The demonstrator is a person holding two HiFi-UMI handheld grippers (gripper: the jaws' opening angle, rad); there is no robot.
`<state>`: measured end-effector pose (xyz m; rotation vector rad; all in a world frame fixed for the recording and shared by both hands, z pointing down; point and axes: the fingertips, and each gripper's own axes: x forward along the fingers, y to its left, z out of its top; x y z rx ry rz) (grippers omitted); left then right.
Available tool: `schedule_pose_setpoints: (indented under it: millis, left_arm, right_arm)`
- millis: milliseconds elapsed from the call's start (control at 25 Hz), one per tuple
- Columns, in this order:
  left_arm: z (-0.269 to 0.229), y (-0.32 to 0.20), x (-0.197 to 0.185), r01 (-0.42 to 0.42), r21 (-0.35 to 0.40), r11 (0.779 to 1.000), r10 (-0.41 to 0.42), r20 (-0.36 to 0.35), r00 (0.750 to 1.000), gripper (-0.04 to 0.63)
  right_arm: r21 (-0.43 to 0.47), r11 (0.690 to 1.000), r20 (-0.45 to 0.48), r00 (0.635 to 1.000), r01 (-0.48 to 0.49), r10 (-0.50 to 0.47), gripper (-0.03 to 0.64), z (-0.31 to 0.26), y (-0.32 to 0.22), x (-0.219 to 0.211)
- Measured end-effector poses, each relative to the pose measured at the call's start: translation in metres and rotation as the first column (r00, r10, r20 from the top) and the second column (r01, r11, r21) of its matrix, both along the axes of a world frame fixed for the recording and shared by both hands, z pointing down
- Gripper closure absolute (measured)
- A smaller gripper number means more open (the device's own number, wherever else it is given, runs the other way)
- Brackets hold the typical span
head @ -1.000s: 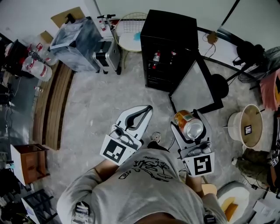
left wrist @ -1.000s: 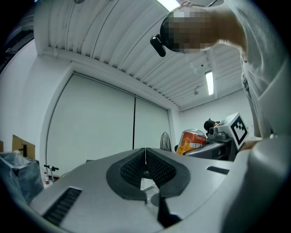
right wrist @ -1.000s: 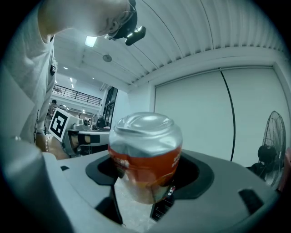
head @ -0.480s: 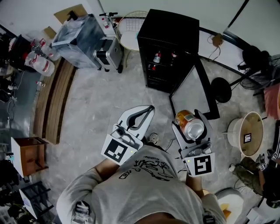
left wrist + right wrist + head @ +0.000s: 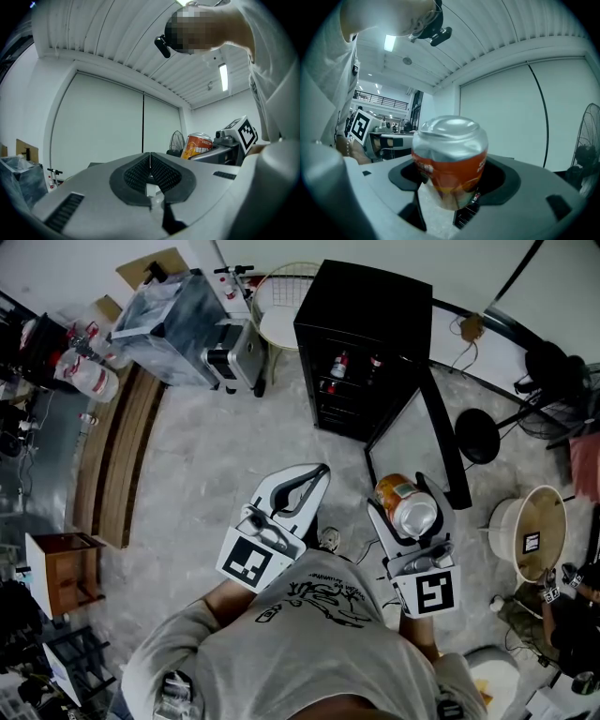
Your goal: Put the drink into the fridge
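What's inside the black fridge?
Two small bottles stand on an upper shelf of the open fridge. The lower shelves are too dark to make out.

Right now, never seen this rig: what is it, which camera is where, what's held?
No robot: a person carries a hand-held gripper in each hand. The top-down picture comes from a head camera; the other two come from cameras riding one on each. The left hand-held gripper is shut and empty. The right hand-held gripper clamps a dented orange-and-silver drink can. Ahead on the grey floor stands a small black fridge, its door open.
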<state>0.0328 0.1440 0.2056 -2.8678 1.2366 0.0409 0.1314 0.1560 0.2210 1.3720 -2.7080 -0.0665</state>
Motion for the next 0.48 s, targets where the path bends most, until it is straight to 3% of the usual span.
schedule_pose_setpoints:
  millis: [480]
  left_arm:
    - [-0.002,-0.076,-0.032,0.007,0.005,1.0,-0.007,-0.017,1.0,0.574]
  right_arm:
    - [-0.003,1.0,-0.031,0.999,0.016,-0.017,0.275,-0.003,-0.076,-0.032]
